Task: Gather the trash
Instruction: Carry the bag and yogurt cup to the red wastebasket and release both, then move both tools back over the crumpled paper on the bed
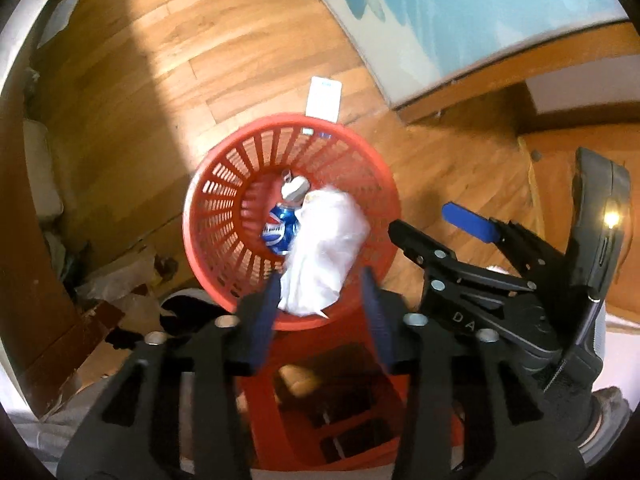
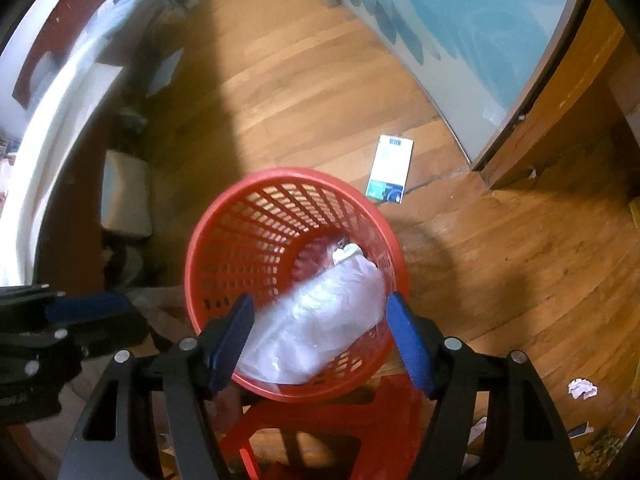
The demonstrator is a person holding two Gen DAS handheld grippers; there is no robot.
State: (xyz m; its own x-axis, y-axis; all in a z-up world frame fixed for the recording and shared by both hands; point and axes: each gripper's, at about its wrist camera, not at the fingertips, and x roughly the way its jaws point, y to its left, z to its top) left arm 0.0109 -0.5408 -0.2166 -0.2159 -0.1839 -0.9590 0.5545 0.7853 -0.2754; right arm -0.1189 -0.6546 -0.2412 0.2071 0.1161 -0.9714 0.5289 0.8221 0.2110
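A red slatted basket [image 1: 224,216] [image 2: 240,232] stands on a red stool [image 1: 352,392] [image 2: 360,408]. Inside lie a blue Pepsi can [image 1: 280,230] and a white plastic bag [image 1: 324,248] [image 2: 320,320], blurred, leaning against the near rim. My left gripper [image 1: 322,292] is open just above the near rim, the bag between its blue pads. My right gripper [image 2: 320,332] is open over the basket's near edge, the bag between its pads; it also shows at the right of the left wrist view [image 1: 432,228]. A white paper carton [image 2: 390,170] [image 1: 323,98] lies on the floor beyond the basket.
Wooden floor [image 2: 320,80] all around. A crumpled paper ball [image 2: 582,388] lies on the floor at right. A blue-patterned panel [image 2: 460,20] leans at the back right. A bed edge [image 2: 48,120], a beige box [image 2: 126,196] and clutter stand at left.
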